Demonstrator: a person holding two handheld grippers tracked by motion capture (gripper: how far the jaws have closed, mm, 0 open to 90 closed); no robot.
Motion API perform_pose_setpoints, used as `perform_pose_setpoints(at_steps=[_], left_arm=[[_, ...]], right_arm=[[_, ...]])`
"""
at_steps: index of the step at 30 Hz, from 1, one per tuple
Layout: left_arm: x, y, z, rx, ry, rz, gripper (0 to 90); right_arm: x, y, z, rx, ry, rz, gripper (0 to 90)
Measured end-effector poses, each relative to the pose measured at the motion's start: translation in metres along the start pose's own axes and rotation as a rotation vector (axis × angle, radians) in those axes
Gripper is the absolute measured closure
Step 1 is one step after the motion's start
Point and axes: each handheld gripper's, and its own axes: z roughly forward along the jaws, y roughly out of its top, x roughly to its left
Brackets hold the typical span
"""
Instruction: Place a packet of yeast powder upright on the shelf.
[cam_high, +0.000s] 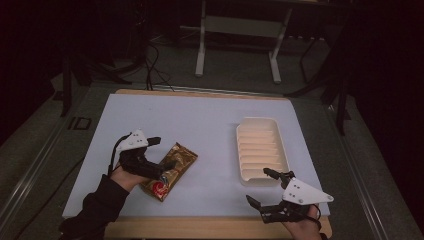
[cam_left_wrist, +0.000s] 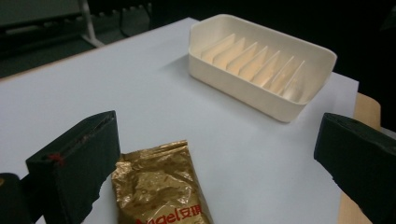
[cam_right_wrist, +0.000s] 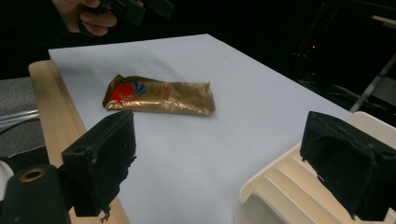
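1. A crinkled gold foil snack packet (cam_high: 169, 171) with a red swirl logo lies flat on the white-covered desk (cam_high: 210, 125), toward its near left side.
2. The left hand-held gripper (cam_high: 161, 156) hovers over the packet, jaws spread wide on either side of it, gripping nothing.
3. A cream ribbed plastic tray (cam_high: 262, 150) sits well apart to the right.
4. The right hand-held gripper (cam_high: 262, 186), jaws open and empty, hangs at the tray's near end.

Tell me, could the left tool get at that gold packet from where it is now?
Probably yes. The left tool is open right over the gold packet, which lies flat on the white sheet with nothing on or against it. The tray stands well off to the side.
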Motion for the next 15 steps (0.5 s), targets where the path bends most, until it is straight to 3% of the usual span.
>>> perform_pose_setpoints(at_steps=[1, 15], left_arm=[[0.002, 0.000, 0.003, 0.007, -0.013, -0.008, 0.7], [0.026, -0.005, 0.040, 0.115, 0.005, -0.043, 1.7]], right_arm=[[0.000, 0.000, 0.000, 0.001, 0.002, 0.003, 10.5], [0.000, -0.002, 0.001, 0.005, 0.018, 0.003, 10.5]])
